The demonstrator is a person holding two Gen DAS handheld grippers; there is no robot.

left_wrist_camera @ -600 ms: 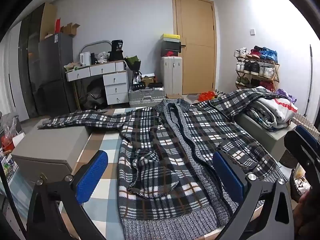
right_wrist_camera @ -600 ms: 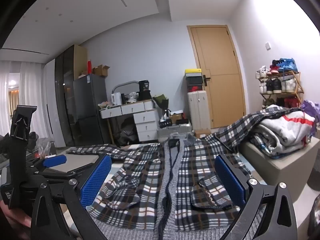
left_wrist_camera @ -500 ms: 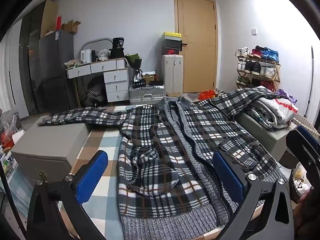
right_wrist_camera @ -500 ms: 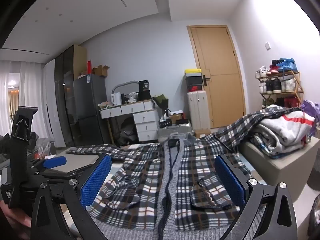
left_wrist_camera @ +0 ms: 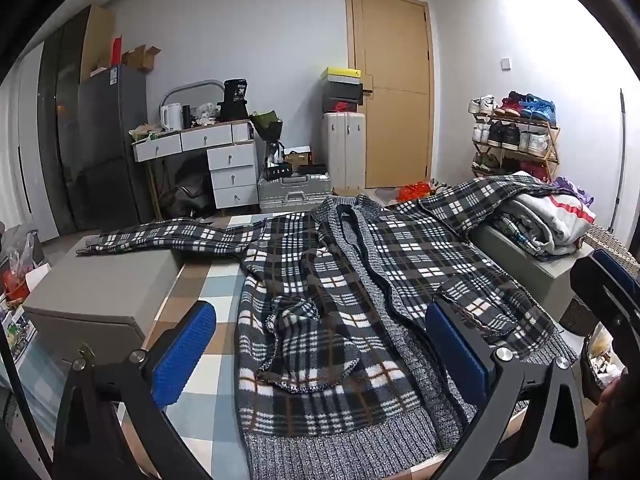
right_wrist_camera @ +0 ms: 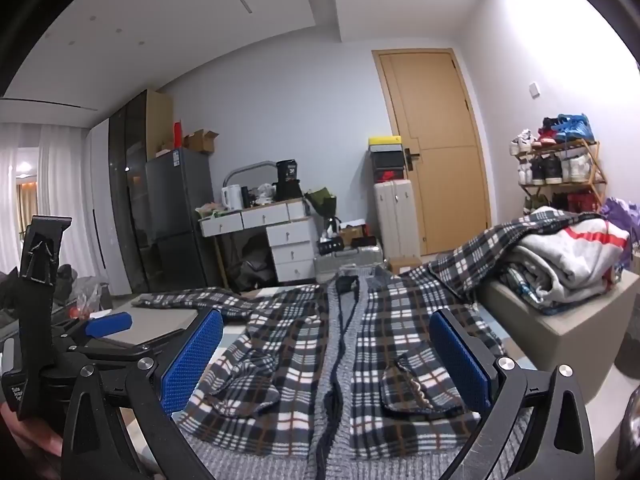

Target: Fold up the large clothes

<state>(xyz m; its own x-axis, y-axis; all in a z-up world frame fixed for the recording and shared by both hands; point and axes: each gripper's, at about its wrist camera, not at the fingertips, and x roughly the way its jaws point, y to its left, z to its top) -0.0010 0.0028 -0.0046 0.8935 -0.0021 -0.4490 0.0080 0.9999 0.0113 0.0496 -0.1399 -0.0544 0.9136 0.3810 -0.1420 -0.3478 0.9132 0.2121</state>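
Note:
A large black, white and grey plaid cardigan lies spread front-up on a checkered table, hem toward me. Its left sleeve stretches over a grey box. Its right sleeve drapes over a pile of clothes. The cardigan also shows in the right wrist view. My left gripper is open and empty, above the hem. My right gripper is open and empty, near the hem. The left gripper shows in the right wrist view.
A grey box stands left of the table. Another grey box at the right carries a pile of folded clothes. Farther back are a white drawer desk, suitcases, a door and a shoe rack.
The left wrist view has shifted slightly: the cardigan sits a little lower and nearer in it. The right wrist view is almost unchanged. Both grippers stay open.

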